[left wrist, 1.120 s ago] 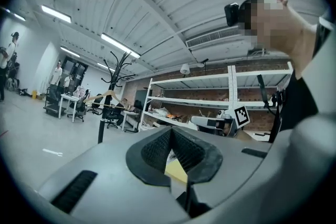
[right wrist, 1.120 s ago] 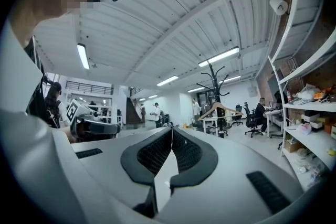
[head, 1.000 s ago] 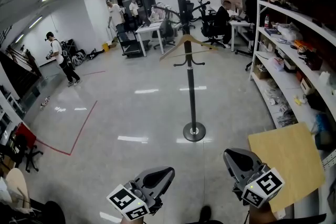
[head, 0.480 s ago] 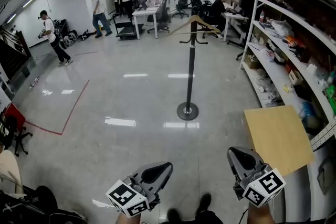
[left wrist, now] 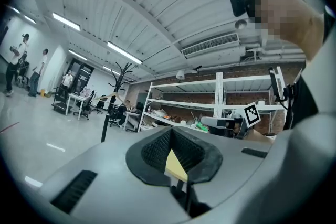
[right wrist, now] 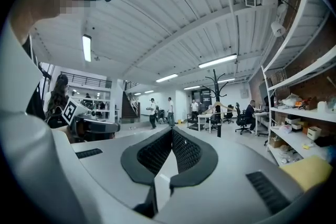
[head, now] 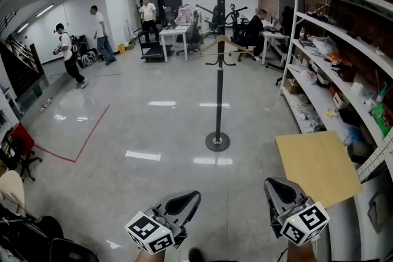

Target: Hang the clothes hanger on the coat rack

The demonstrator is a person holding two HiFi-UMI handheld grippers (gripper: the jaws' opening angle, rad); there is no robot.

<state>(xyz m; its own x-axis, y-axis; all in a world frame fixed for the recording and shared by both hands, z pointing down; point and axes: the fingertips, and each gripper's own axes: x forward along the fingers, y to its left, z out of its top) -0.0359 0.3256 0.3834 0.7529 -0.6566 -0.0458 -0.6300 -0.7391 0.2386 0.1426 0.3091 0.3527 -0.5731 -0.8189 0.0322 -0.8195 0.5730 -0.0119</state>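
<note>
A black coat rack (head: 220, 70) stands on a round base in the middle of the floor, well ahead of me. A wooden clothes hanger (head: 222, 44) hangs on one of its arms, level with the upper pole. My left gripper (head: 195, 196) and right gripper (head: 270, 184) are low at the bottom edge of the head view, far from the rack, both shut with nothing held. The left gripper view shows its jaws (left wrist: 173, 136) closed and the rack (left wrist: 113, 99) small in the distance. In the right gripper view the jaws (right wrist: 172, 136) are closed, with the rack (right wrist: 218, 107) far off.
A tan wooden board (head: 316, 165) lies at the right beside white shelving (head: 344, 58) full of items. Red tape (head: 86, 141) marks the floor at left. Several people, desks and chairs stand at the far end of the room.
The head view has shifted a little, so the rack sits slightly differently in frame. People in the background have walked. Both grippers keep the same low, shut pose.
</note>
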